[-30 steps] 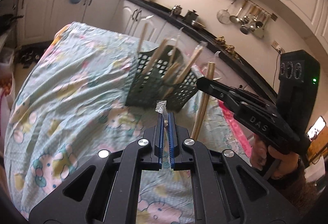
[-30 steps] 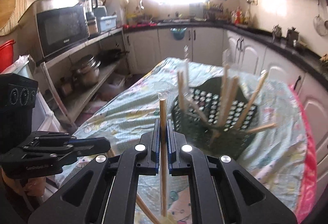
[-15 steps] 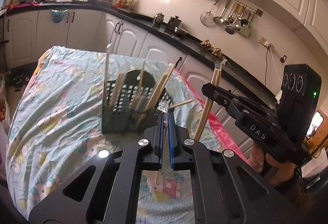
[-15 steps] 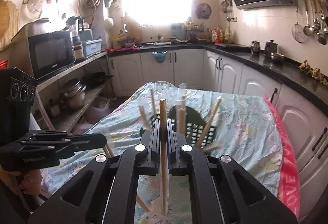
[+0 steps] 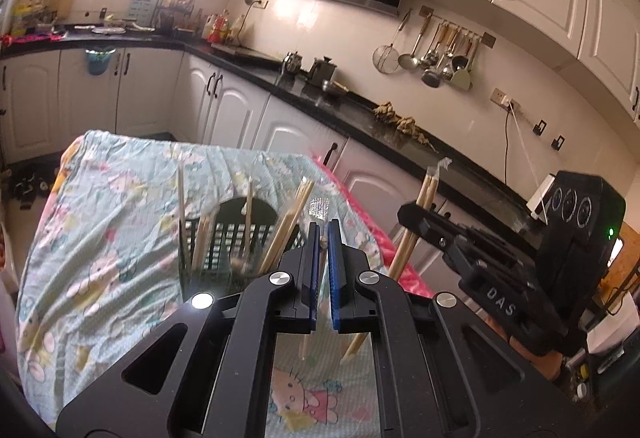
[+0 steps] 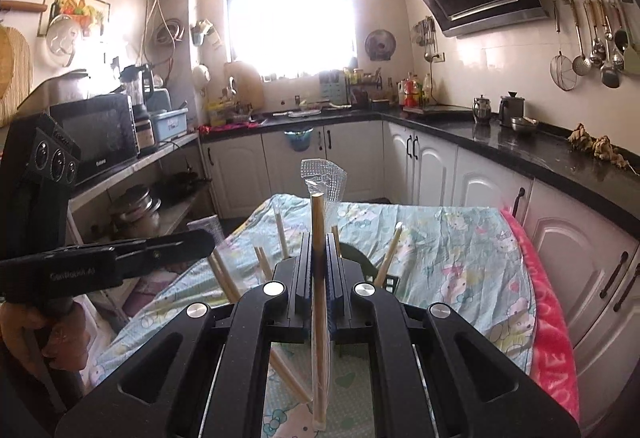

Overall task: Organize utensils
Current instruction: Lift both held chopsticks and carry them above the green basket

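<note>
We clamp 1 wrapped chopstick pair [image 6: 319, 302] upright in our right gripper [image 6: 319, 258], the basket [image 6: 390, 282] just beyond at centre frame, our left gripper [image 5: 323, 254] likewise clenched.

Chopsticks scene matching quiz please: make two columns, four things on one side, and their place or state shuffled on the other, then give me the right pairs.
Things:
1. wrapped chopsticks
2. green basket
3. ladles and strainer
4. floral tablecloth

Place or state:
A. hanging on the wall rail
B. spread over the table
C. clamped upright in the right gripper
D. standing on the table, holding several chopsticks

Pairs: 1-C, 2-D, 3-A, 4-B
</note>
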